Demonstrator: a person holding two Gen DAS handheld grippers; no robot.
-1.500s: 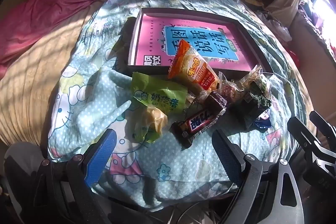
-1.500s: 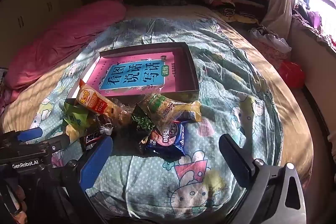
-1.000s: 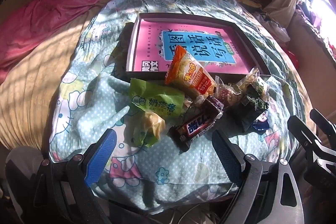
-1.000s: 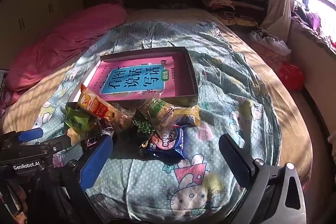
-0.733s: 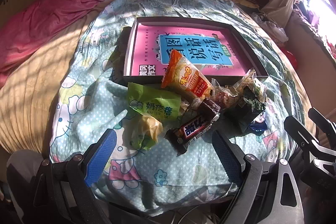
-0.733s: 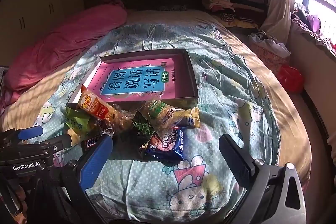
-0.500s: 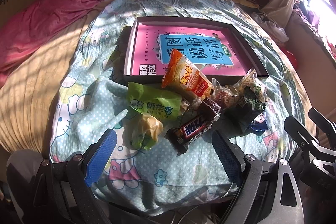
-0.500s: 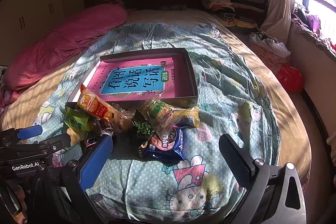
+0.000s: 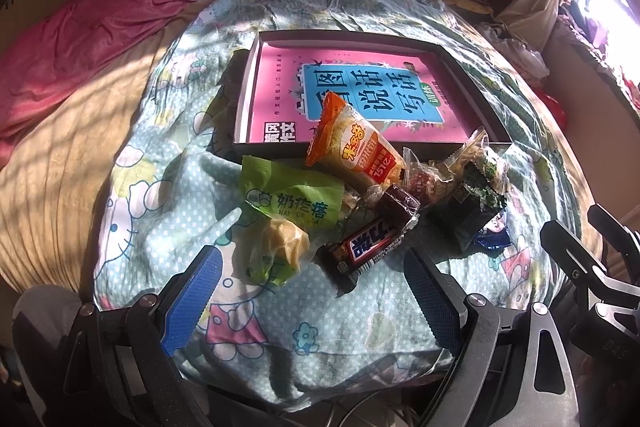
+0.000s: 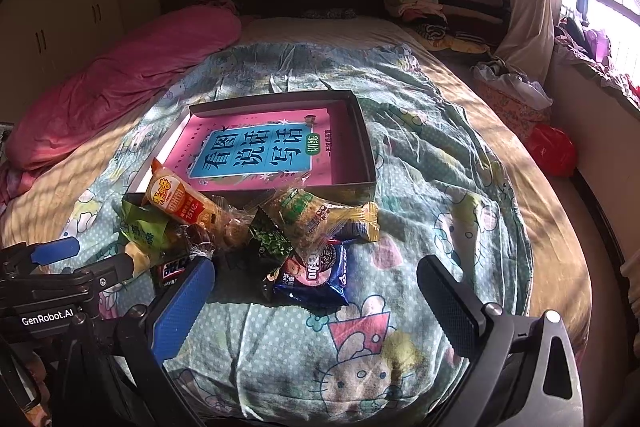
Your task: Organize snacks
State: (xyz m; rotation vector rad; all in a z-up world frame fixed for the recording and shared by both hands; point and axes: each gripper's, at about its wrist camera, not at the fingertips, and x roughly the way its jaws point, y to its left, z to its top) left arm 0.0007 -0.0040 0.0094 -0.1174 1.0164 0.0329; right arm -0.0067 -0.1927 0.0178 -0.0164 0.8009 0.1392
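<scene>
Bed quilt (image 10: 420, 187): snack pile (image 10: 256, 227) overlapping, lower packets half-hidden; both hand-held grippers (image 9: 312, 299) (image 10: 316, 307) spread, empty.

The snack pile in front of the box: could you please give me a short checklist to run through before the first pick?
1. Left gripper open and empty: ok.
2. Right gripper open and empty: ok.
3. Box has room beside the pink book: cannot tell.
4. Chocolate bar lies on top, free to grasp: ok.
5. Orange packet clear of the box: not ok, it leans on the front wall.
6. Blue cookie packet unobstructed: not ok, the clear-wrapped cake overlaps its top edge.
</scene>
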